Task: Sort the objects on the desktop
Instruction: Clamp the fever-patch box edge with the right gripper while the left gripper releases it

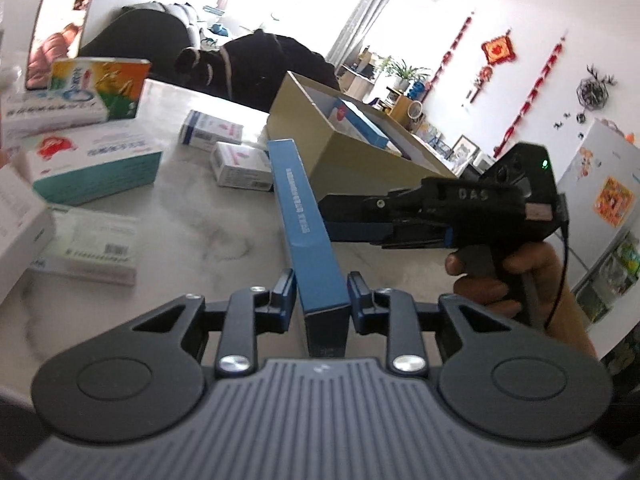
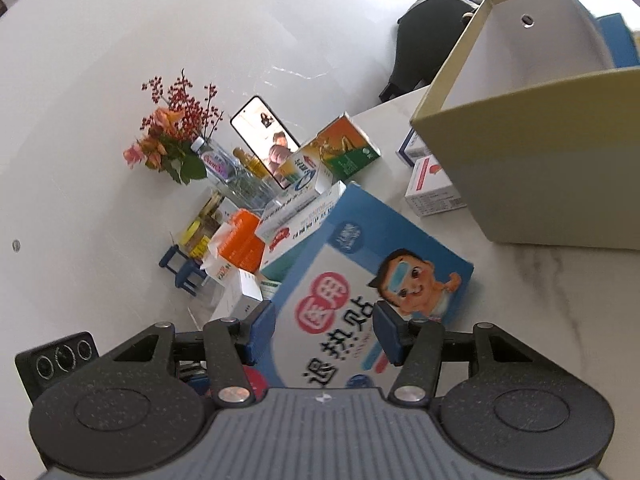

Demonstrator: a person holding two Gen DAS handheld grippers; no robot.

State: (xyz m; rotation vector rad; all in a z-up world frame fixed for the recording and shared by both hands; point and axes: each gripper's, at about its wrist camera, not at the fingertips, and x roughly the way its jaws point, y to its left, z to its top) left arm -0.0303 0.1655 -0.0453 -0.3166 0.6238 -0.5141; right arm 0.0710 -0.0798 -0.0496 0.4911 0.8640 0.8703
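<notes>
Blue box (image 1: 310, 232), a flat carton standing on edge, sits between your 2 grippers: your left gripper (image 1: 320, 292) clamps its near end, your right gripper (image 2: 324, 334) clamps its face. Its long axis points at the open cardboard box (image 1: 320, 136); bare marble table (image 1: 224, 232) lies left.

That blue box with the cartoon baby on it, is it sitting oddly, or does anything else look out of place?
Yes. The blue box is not lying flat: it stands on edge above the marble table, gripped from two sides, by the left claw and the right claw. The other medicine boxes lie loosely scattered rather than stacked. Nothing looks spilled or damaged.
</notes>
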